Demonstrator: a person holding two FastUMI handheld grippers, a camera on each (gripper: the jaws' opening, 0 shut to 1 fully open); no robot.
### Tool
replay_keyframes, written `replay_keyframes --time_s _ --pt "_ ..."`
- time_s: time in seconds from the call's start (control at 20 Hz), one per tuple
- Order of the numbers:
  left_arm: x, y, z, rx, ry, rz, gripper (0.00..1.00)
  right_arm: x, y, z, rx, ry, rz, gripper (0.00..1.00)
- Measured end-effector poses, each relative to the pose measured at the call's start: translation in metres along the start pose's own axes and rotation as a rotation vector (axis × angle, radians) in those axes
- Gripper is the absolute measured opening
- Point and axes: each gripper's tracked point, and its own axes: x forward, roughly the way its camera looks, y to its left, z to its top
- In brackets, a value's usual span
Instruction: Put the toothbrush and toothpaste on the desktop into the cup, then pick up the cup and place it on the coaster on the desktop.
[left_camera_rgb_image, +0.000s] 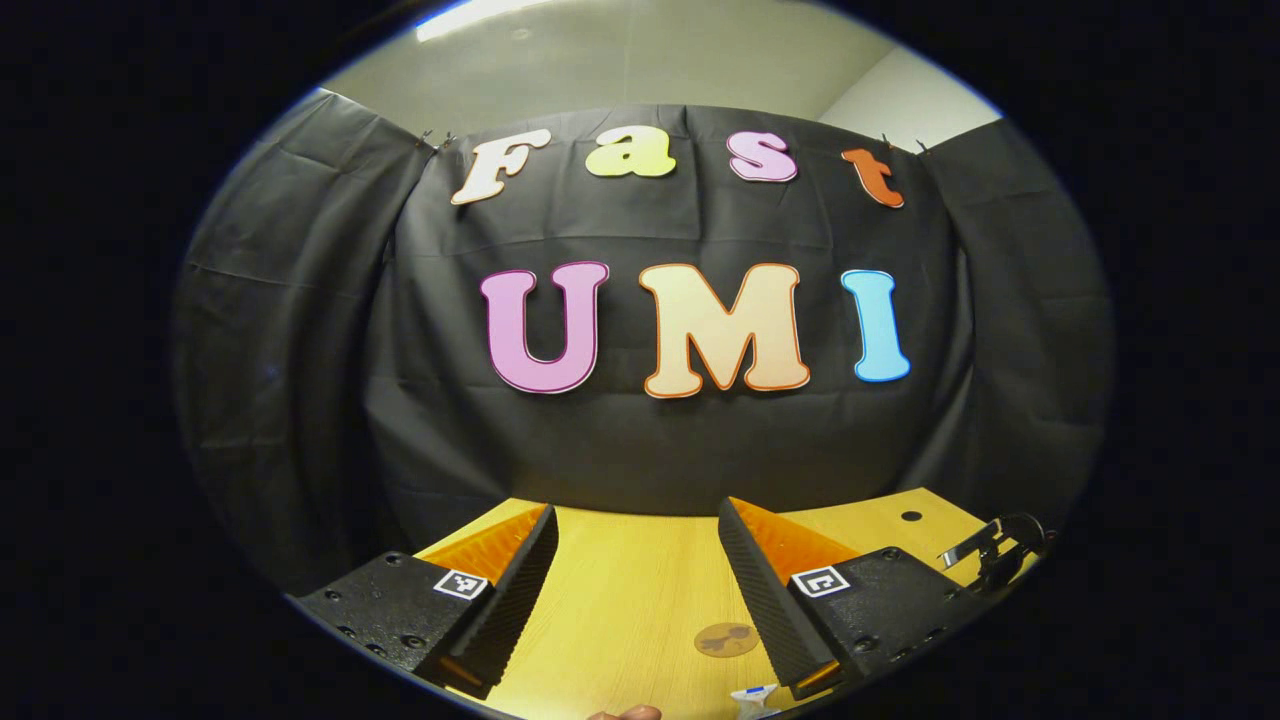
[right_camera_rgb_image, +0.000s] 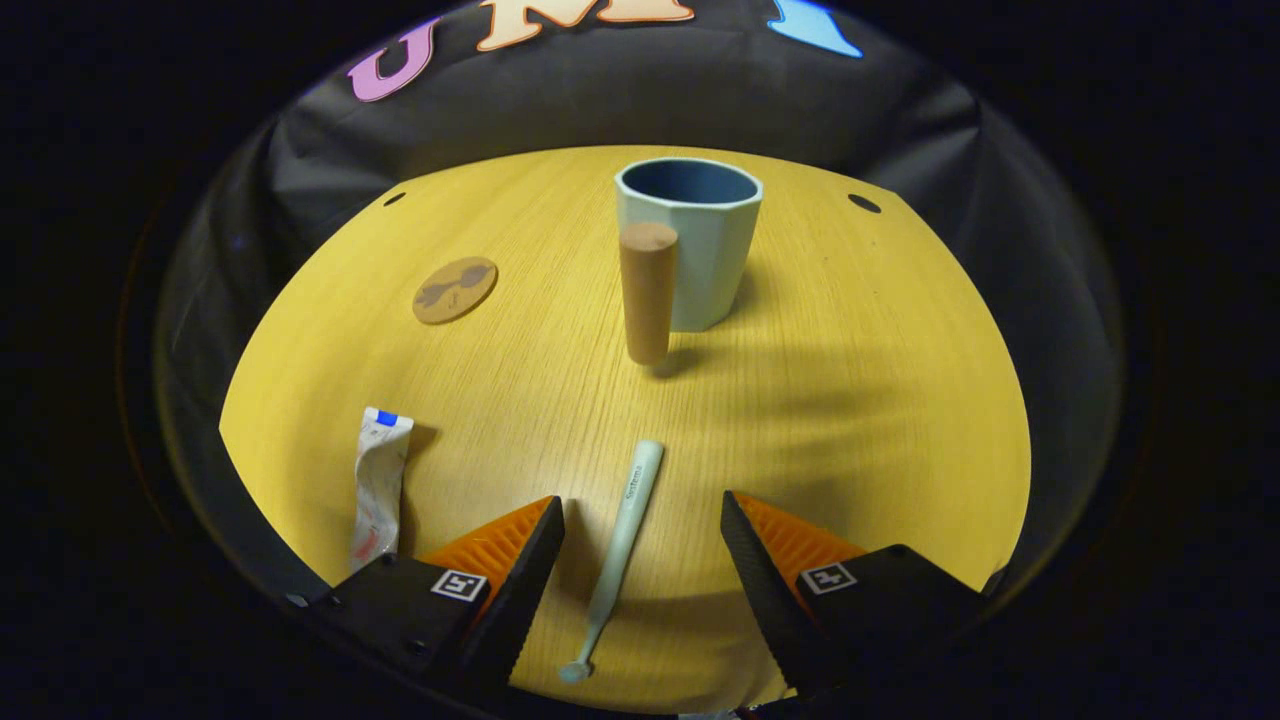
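My right gripper (right_camera_rgb_image: 640, 560) hangs released, the toothbrush (right_camera_rgb_image: 622, 535) lying lengthwise between its fingers. Closing crookedly could roll it away across the surface (right_camera_rgb_image: 850, 400). My left gripper (left_camera_rgb_image: 635, 590) is released too.

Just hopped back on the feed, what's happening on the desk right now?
Nothing is picked up yet. The right gripper hangs open over the toothbrush, which lies flat on the desk between its fingers. The toothpaste lies off to the left of it. The cup stands upright and looks empty, a wooden handle on its near side. The coaster is bare. The left gripper is open, holding nothing.
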Motion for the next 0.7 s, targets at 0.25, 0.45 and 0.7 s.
replay_keyframes --time_s 0.25,0.45,0.7 --pt "0.001 -0.004 -0.012 0.014 0.024 -0.009 0.94 0.004 -0.002 0.007 -0.003 0.012 -0.011 0.67" --pt "0.002 -0.017 -0.022 0.027 0.048 -0.033 0.94 0.005 0.003 0.005 -0.023 0.049 -0.005 0.21" --pt "0.002 -0.037 -0.038 0.033 0.094 -0.084 0.94 0.004 0.005 0.005 -0.003 0.1 0.055 0.06"
